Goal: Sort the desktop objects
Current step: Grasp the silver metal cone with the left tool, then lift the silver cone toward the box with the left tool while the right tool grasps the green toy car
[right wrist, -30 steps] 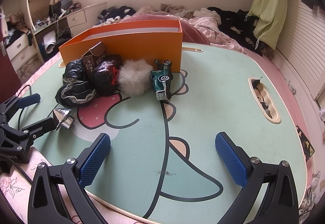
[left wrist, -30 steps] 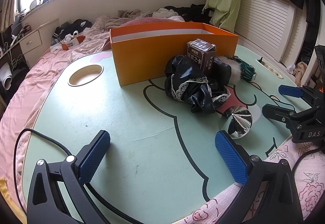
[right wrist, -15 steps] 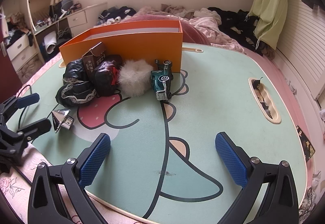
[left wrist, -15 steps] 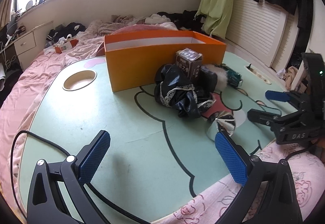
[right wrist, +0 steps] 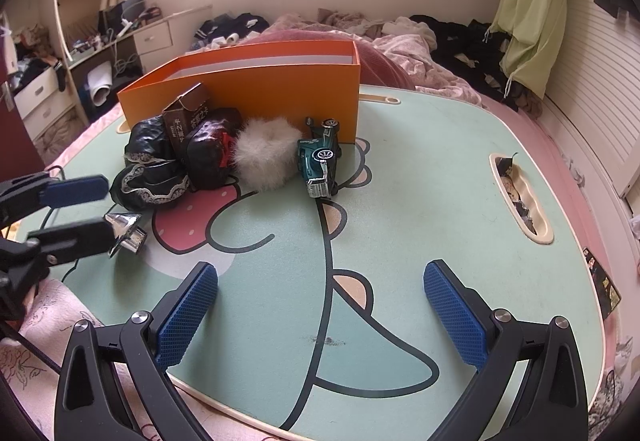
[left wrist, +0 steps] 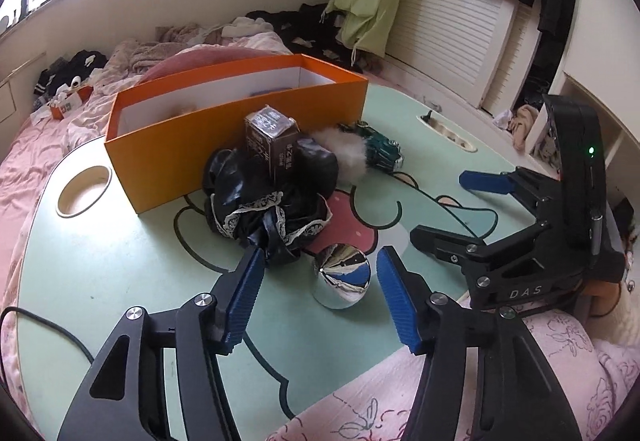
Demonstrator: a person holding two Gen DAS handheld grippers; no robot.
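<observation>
Nearest us, our left gripper (left wrist: 320, 293) is closing, its blue pads either side of a shiny silver cone-topped object (left wrist: 341, 277) without touching it. Our right gripper (right wrist: 320, 317) stands open, empty. Farther off, an orange cardboard box (left wrist: 240, 149) sits on the mint-green cartoon-printed table (left wrist: 120, 261).

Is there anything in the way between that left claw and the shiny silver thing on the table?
Nothing visible. The silver cone sits right between the closing left claw's blue pads, not yet pinched.
</observation>
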